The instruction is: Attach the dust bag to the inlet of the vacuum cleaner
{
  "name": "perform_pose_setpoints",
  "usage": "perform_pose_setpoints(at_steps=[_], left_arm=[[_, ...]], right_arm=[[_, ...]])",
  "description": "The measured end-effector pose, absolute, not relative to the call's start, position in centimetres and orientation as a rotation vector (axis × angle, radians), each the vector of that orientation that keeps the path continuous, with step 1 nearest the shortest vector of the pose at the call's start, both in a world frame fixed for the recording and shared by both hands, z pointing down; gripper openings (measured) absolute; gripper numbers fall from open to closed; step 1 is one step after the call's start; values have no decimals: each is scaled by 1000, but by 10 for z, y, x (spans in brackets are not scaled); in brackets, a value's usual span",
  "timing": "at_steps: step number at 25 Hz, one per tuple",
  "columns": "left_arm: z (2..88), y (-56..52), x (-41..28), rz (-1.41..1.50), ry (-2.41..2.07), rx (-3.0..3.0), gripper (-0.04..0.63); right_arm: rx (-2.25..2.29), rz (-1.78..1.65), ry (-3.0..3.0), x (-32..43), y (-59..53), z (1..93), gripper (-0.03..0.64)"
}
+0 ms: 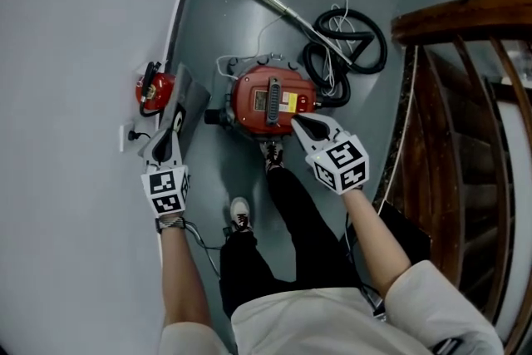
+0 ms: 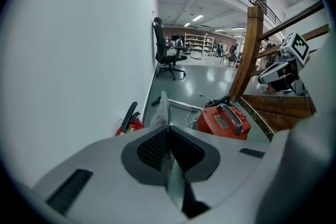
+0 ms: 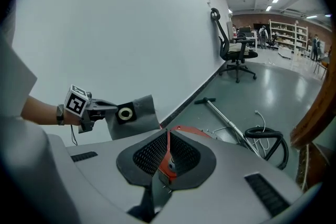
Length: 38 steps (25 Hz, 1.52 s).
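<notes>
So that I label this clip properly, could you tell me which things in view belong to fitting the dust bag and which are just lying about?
Part of the job:
- grey dust bag, clamped in the left gripper
- red vacuum cleaner

Just lying about for this step:
- fire extinguisher
- wand
- black hose
- office chair, far off

Large office-lab hall, shelving [image 2: 198, 42], office chair [image 2: 167, 56]
</notes>
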<state>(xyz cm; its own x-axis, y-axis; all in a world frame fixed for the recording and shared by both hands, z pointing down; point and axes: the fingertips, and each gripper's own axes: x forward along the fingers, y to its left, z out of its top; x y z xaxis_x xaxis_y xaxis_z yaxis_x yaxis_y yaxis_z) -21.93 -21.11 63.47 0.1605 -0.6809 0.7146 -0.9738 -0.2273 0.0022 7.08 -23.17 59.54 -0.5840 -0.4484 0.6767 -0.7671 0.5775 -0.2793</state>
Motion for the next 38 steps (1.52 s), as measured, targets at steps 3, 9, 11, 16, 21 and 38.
perform_pose_setpoints(at_steps=[3,9,11,16,21,38], left_arm=[[655,-210,-214,818,-1548,1977,17],[699,-210,-210,812,-1531,1959,17],[712,-207,-207,818,-1517,1948,17],[742,-199,-203,820,-1498,1919,17],[765,-200,-196,825,-1463,1918,17],[807,-194,-180,820,-1383,1896,17]], right_arm=[[983,795,-2259,73,-234,612,32],[992,848,-2264,72,-237,645,32],[992,872,-2257,73,-236,658,32],[995,951,-2242,74,-233,685,32],[1013,1004,-2211,78,-237,704,38],[1050,1356,-2135,67,-236,752,141]])
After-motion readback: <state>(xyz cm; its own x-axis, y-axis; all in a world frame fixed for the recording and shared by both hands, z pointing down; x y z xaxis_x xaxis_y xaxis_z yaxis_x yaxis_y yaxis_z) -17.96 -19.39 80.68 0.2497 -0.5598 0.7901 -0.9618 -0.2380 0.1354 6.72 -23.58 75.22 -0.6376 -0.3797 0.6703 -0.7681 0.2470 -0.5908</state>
